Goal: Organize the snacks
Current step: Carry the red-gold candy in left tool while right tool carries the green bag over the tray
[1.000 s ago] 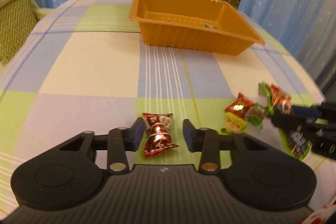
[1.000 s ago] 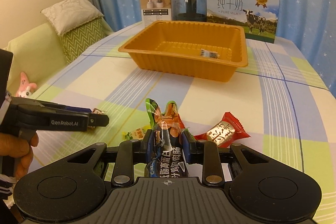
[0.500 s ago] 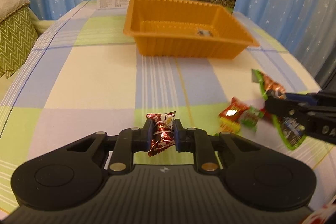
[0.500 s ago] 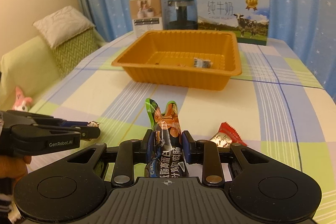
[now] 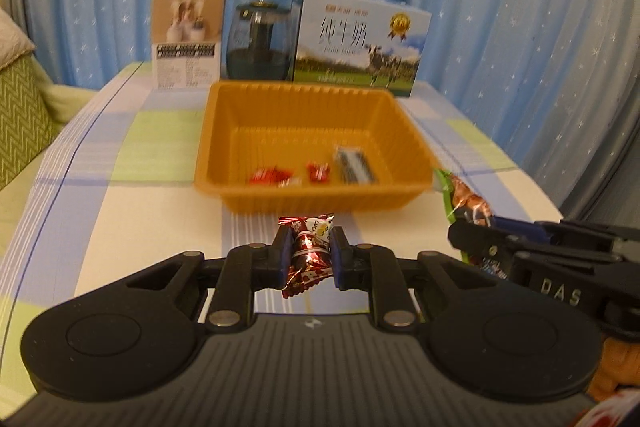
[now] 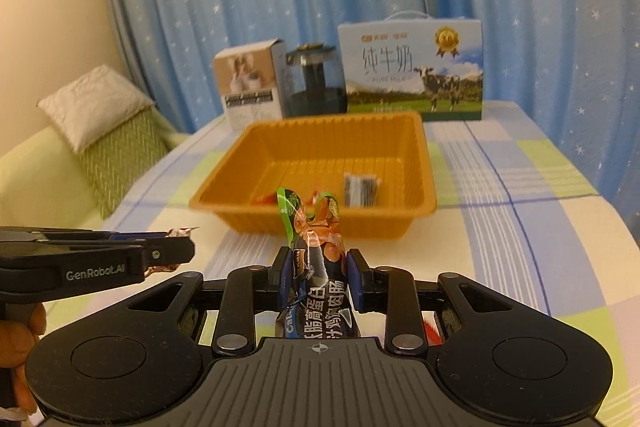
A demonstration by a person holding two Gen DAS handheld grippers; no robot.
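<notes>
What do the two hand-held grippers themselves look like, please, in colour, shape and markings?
Both are matt black plastic. The left hand-held gripper has a ribbed body, two round side lobes, silver rivets and blue-padded fingers; its side reads "GenRobot.AI". The right hand-held gripper is built the same; its side reads "DAS". No cables or sleeves show.

A home living room; a worktop (image 6: pixel 500 227) under a checked cloth; behind it blue star-print curtains (image 6: pixel 280 7); left of it a pale green sofa (image 6: pixel 48 179) with cushions (image 6: pixel 92 103); on its far edge a milk gift box (image 6: pixel 412 67).
</notes>
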